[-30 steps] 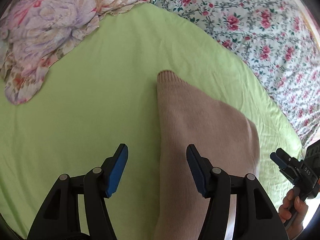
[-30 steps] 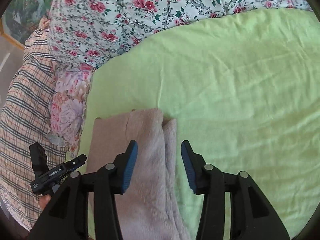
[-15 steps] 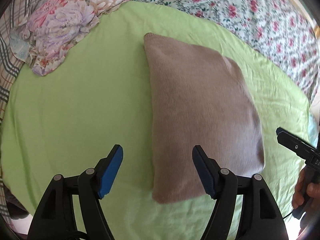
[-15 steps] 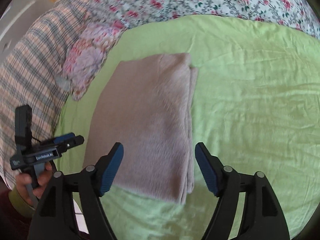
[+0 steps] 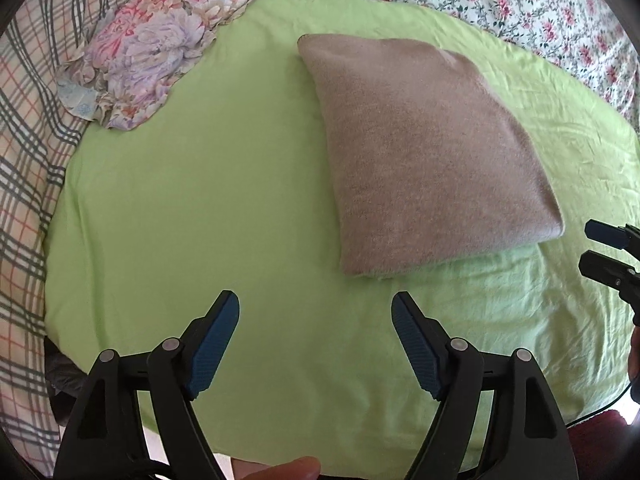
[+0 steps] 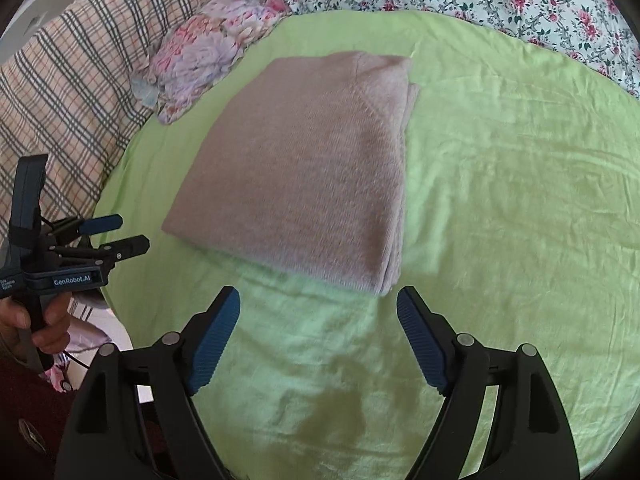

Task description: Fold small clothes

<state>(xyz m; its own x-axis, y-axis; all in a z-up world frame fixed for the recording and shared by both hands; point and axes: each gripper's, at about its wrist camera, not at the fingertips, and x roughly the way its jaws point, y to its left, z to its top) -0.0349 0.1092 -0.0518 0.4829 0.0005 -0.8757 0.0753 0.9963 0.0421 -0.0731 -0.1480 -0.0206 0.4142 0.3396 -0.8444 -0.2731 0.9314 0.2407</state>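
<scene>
1. Left wrist view: left gripper (image 5: 315, 312) jaws have just been opening and stand wide, nothing between them. The folded beige sweater (image 5: 424, 152) lies flat on the green sheet (image 5: 192, 184), apart from the blue pads.
2. Right wrist view: right gripper (image 6: 318, 308) jaws likewise just opened, empty; the sweater's near edge sits just ahead of them.
3. Risk: layered edges on its right side are loose; a one-sided regrasp could peel off the top layer and undo the fold.
4. Risk: the sheet is wrinkled near the jaws; a low pinch could snag it and drag the sweater.
5. Risk: the floral cloth (image 5: 148, 52) is close; a leftward slide could run into it.
6. Writing: "GenRobot.AI" on the left gripper body; smaller print beside it unreadable.
</scene>
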